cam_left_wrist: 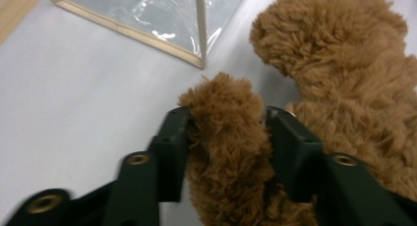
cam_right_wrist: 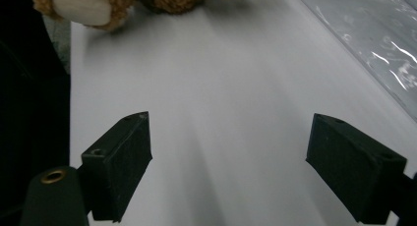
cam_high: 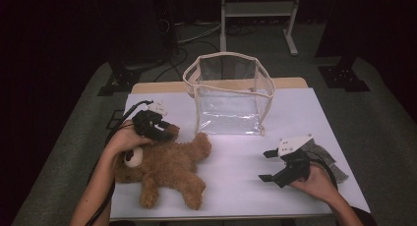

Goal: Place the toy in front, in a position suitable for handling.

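A brown plush teddy bear lies on the white table at the front left. My left gripper is shut on one of the bear's fuzzy limbs, with both black jaws pressed into the fur. Behind the bear stands a clear plastic bag with cream trim, open at the top; its corner shows in the left gripper view. My right gripper hovers open at the front right, nothing between its pads. The bear's foot shows far off in the right gripper view.
A grey cloth lies under the right hand near the table's right edge. A metal stand and cables sit on the floor beyond the table. Bare white surface stretches between the right gripper and the bear.
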Available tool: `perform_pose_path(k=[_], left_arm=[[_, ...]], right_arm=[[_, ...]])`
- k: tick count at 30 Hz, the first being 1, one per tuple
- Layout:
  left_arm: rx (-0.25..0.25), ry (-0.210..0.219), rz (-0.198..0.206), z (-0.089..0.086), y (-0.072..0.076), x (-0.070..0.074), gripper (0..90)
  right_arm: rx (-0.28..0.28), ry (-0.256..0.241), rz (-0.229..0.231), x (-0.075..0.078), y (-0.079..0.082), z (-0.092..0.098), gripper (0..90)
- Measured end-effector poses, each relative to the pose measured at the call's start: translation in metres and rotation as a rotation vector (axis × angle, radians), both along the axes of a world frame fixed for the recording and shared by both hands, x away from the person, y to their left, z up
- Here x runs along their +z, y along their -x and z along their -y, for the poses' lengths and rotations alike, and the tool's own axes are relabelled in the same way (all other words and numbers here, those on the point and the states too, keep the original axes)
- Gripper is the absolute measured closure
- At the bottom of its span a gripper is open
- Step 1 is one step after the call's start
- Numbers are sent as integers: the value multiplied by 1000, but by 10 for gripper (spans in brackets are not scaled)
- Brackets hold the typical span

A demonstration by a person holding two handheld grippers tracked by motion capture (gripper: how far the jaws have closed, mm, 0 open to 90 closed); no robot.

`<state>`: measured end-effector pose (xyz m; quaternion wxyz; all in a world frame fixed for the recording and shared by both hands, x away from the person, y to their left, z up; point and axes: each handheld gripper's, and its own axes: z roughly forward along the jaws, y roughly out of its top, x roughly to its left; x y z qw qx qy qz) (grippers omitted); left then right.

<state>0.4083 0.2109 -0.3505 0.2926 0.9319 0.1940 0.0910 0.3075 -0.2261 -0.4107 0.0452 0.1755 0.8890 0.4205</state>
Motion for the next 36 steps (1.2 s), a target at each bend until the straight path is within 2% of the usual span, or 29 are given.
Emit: perform_pose_path(k=[1, 2, 3, 4, 5, 6, 7, 8, 10, 12, 14, 15, 16, 17, 20, 21, 23, 26, 27, 28, 30, 34, 36], left_arm=[[-7, -8, 0, 0, 1, -1, 566], [-22, -14, 3, 0, 2, -2, 648], [-22, -14, 3, 0, 2, -2, 681], [-28, -16, 5, 0, 3, -2, 707], [-33, -13, 5, 0, 4, -2, 707], [-43, -15, 10, 0, 5, -3, 737], [-43, -15, 10, 0, 5, -3, 753], [-52, -16, 19, 0, 6, -3, 766], [-58, -13, 24, -1, 7, -2, 779], [-64, -10, 27, -2, 7, -1, 786], [-65, -8, 29, -3, 9, 1, 791], [-65, -8, 29, -3, 9, 1, 792], [-68, -2, 30, -4, 9, 1, 792], [-68, 0, 32, -4, 10, 2, 792], [-72, 7, 42, -6, 11, 3, 792], [-72, 7, 42, -6, 11, 3, 792], [-71, 20, 42, -7, 12, 3, 791], [-70, 24, 43, -8, 13, 4, 792], [-70, 24, 43, -8, 13, 4, 792], [-74, 17, 44, -8, 13, 4, 792], [-77, 16, 48, -8, 13, 5, 791], [-71, 37, 51, -10, 14, 5, 791], [-72, 40, 50, -10, 15, 5, 791]], right_arm=[[0, 0, 0, 0, 0, 0, 156], [24, 1, 2, 2, 1, -9, 156], [24, 1, 2, 2, 1, -9, 156], [48, -8, -3, 5, 1, -19, 156], [48, -8, -3, 5, 1, -19, 156], [80, -20, -8, 8, 1, -30, 156], [80, -20, -8, 8, 1, -30, 156], [119, -31, -11, 11, 2, -44, 156], [163, -37, -11, 15, 4, -62, 156], [177, -36, -12, 17, 5, -68, 156], [240, -34, -2, 24, 8, -93, 156], [240, -34, -2, 24, 8, -93, 156], [266, -37, -7, 26, 10, -105, 156], [266, -37, -7, 26, 10, -105, 156], [310, -21, -22, 26, 11, -131, 157], [310, -21, -22, 26, 11, -131, 157], [330, -21, -31, 23, 13, -143, 159], [356, -30, -75, 15, 15, -161, 159], [356, -30, -75, 15, 15, -161, 159], [368, -18, -89, 9, 17, -170, 160], [367, -10, -100, 6, 18, -173, 165], [345, 14, -152, -7, 17, -186, 316], [343, 18, -153, -10, 17, -188, 351]])
